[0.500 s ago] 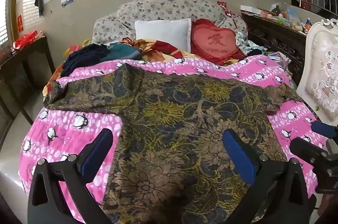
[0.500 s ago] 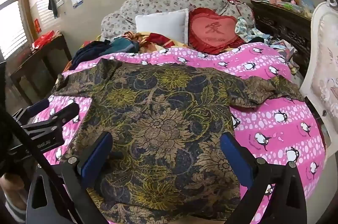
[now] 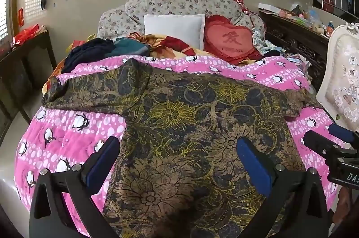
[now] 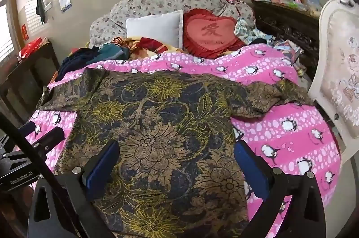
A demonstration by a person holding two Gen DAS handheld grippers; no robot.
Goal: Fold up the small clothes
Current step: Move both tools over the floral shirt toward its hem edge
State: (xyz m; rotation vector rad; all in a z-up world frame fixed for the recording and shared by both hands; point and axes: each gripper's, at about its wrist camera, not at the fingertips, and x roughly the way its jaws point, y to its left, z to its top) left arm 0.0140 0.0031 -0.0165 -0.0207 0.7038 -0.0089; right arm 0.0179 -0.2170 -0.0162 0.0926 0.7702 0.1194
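A dark floral shirt [image 3: 197, 125] with brown and yellow flowers lies spread flat, sleeves out, on a pink penguin quilt [image 3: 67, 132]. It also shows in the right wrist view [image 4: 157, 137]. My left gripper [image 3: 179, 157] is open and empty, hovering over the shirt's lower left part. My right gripper [image 4: 176, 159] is open and empty over the shirt's lower right part. The right gripper shows at the right edge of the left wrist view [image 3: 332, 148]. The left gripper shows at the left edge of the right wrist view [image 4: 33, 143].
A white pillow [image 3: 175, 30], a red heart cushion [image 3: 228, 40] and a pile of dark clothes [image 3: 94, 51] lie at the bed's head. A white padded chair [image 3: 343, 85] stands at the right. Dark wooden furniture [image 3: 24, 62] stands at the left and behind the chair.
Both grippers have shifted slightly; the right wrist view has moved a little to the right over the shirt. The shirt lies as before.
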